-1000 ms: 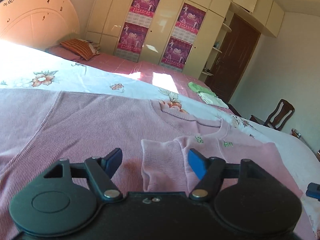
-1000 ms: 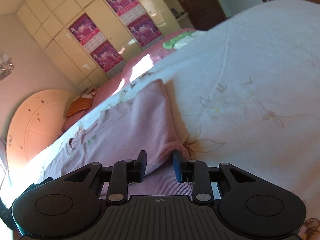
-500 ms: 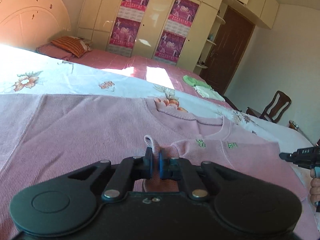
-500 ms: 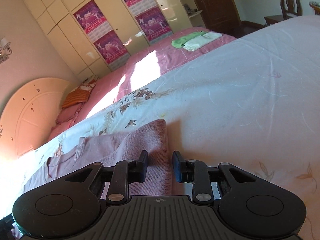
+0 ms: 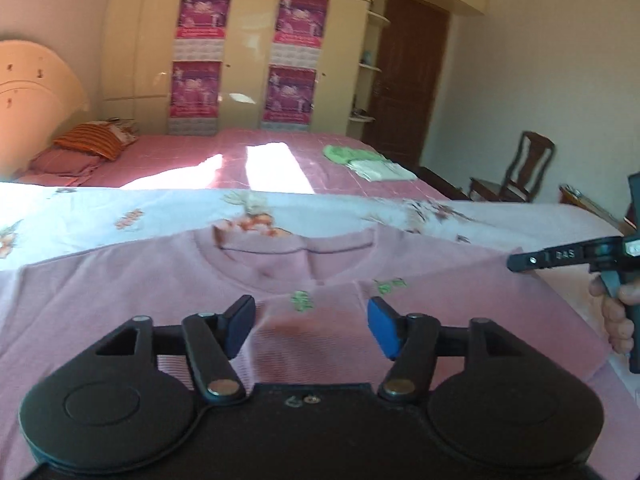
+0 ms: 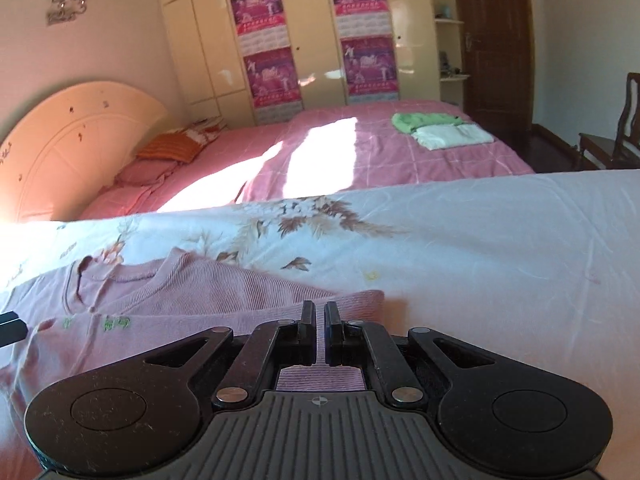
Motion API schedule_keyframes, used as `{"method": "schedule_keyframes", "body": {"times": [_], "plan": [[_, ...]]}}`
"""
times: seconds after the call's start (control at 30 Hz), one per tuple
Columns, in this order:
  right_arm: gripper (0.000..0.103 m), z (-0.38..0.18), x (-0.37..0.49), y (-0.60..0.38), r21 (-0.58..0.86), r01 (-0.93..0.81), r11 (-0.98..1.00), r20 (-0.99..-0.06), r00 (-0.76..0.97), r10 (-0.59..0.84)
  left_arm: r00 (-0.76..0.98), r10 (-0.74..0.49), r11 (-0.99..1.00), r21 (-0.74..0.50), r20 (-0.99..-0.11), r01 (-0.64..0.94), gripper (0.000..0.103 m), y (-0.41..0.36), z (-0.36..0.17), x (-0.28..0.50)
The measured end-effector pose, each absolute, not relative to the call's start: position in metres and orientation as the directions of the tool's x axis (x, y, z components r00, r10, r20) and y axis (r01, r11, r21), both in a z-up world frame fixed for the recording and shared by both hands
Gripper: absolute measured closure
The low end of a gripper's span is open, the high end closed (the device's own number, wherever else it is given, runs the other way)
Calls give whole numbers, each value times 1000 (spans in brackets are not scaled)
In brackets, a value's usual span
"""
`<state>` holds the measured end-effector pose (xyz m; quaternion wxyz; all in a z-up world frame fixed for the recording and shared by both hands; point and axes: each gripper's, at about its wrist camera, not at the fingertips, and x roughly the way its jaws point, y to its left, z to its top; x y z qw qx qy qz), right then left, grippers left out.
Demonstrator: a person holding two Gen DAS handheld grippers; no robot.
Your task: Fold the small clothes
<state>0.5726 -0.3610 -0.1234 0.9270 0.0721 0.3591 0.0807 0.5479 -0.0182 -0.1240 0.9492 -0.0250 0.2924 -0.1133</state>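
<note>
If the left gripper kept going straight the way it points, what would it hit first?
Most likely the pink sweater just ahead: the open left gripper angles down at the folded-over sleeve, nothing between its fingers. Depth is hard to judge.

Looking at two beds here. Near bed wearing a white sheet with brown and orange flower prints, sun hitting its left end hard. Lying flat on it: a pink ribbed sweater, neckline pointing toward the far side, one sleeve folded across the chest, small green marks showing near the fold. Far bed sitting behind, covered in a pink checked spread, carrying a striped orange pillow by the headboard, plus a green folded cloth touching a white folded cloth near the foot.
</note>
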Motion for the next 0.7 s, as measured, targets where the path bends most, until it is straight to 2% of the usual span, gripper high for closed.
{"method": "schedule_keyframes", "body": {"times": [0.07,0.13,0.23,0.27,0.3,0.37,0.43,0.5,0.57,0.63,0.7], "plan": [[101,-137,581,-363,115,-31,993,-655,749,99,778,-176,984,-88,-603,155,39,-20,-138,562],[101,-143,583,-380,125,50,991,-666,744,46,776,-198,980,-143,-599,140,41,-7,-142,566],[101,-140,574,-385,101,26,995,-677,735,49,775,-196,980,-140,-601,139,43,-4,-139,559],[101,-136,568,-385,105,15,994,-669,741,59,788,-195,981,-131,-585,145,41,-7,-133,552],[101,-131,560,-386,131,-2,991,-655,751,88,802,-197,980,-123,-564,154,34,-11,-128,544],[101,-122,537,-383,158,-39,987,-641,756,132,803,-216,976,-114,-555,184,30,-20,-123,528],[101,-124,517,-374,146,-78,986,-649,744,155,783,-224,974,-102,-580,203,31,-30,-126,515],[101,-127,494,-367,137,-103,985,-659,733,168,789,-225,974,-108,-572,199,35,-32,-127,496],[101,-132,466,-362,124,-107,987,-671,724,163,789,-215,976,-115,-575,183,35,-31,-129,478],[101,-141,447,-356,65,-108,992,-674,729,124,761,-211,977,-110,-613,183,36,-30,-139,473],[97,-138,437,-352,40,-91,995,-662,743,94,776,-203,979,-98,-597,180,38,-30,-134,466]]}}
